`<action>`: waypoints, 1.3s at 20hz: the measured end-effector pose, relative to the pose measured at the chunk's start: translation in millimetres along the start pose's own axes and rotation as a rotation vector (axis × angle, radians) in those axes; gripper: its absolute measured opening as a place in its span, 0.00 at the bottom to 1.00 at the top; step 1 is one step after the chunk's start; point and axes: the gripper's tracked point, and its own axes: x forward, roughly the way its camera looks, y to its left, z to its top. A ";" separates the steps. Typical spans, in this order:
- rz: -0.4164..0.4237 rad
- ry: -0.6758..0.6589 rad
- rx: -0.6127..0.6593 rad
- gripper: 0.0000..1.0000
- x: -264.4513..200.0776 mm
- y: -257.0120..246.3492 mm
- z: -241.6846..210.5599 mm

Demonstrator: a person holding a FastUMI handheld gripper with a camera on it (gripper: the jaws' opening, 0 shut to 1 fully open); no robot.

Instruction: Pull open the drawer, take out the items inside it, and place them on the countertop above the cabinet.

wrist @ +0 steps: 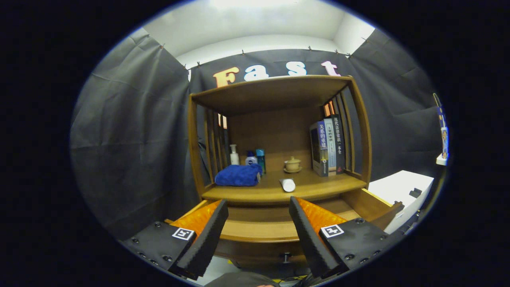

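Observation:
The wooden cabinet's drawer (259, 233) stands pulled out below the countertop (318, 189), its knob (285, 257) facing me. My gripper (258, 202) hovers open over the drawer, with nothing between its fingers. The bare wooden drawer floor shows between the fingers; the fingers hide its left and right parts. On the countertop just beyond the fingers lies a small white tube (287, 184) near the front edge. A folded blue towel (238, 175) rests on the countertop to the left.
At the back of the countertop stand a white pump bottle (234, 155), two small bottles (255, 158), a lidded teacup (293, 164) and upright books (328, 147). A shelf board (271, 89) roofs the space. A white box (400, 187) sits right of the cabinet.

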 end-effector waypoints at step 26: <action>-0.074 0.051 -0.107 0.96 15.4 -10.0 -106.6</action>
